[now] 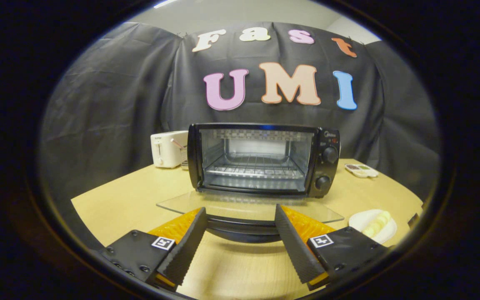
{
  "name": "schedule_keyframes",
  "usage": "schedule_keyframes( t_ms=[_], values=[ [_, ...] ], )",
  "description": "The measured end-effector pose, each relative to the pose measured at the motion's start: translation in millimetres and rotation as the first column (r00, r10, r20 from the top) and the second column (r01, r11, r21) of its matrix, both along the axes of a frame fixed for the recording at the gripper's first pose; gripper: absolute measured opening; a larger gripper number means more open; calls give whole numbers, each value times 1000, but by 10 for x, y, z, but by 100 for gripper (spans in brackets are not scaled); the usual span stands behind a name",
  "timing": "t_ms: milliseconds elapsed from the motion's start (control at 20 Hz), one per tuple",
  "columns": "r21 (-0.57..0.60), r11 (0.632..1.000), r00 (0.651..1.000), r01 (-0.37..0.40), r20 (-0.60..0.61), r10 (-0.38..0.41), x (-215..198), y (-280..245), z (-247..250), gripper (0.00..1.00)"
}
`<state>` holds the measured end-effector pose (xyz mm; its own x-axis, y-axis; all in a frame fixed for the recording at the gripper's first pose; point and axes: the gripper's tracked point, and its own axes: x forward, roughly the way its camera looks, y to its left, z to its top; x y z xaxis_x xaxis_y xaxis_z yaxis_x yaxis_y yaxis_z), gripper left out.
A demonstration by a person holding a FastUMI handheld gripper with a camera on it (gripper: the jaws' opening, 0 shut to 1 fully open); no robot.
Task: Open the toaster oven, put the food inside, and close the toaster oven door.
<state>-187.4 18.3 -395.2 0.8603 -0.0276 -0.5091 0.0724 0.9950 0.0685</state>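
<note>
A black toaster oven (263, 158) stands on the wooden table (131, 200) with its glass door (248, 207) folded down flat toward me. Its wire rack is bare inside. The door's black handle (242, 229) lies between my two fingers, just past their tips. My gripper (240, 216) is open, with the fingers spread on either side of the handle and not pressing on it. A white plate (373, 227) with pale yellow food (376, 223) sits on the table to the right of my right finger.
A white pop-up toaster (168, 148) stands behind the oven's left side. A small tray with several dark and light items (361, 170) lies at the oven's right rear. The table's edges curve away left and right.
</note>
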Motion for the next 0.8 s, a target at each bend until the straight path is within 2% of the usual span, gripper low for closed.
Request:
schedule_keyframes(
  t_ms=[200, 350, 500, 650, 800],
  values=[
    [44, 999, 998, 10, -65, -7, -109, 19, -222, 100],
    [58, 998, 999, 14, -45, -12, -85, 9, -166, 100],
    [125, 991, 999, 37, -41, -32, -73, -41, -92, 100],
    [112, 990, 996, 88, -19, -87, -63, -317, 81, 100],
    [54, 982, 984, 178, 18, -180, -69, -863, 274, 100]
  ],
)
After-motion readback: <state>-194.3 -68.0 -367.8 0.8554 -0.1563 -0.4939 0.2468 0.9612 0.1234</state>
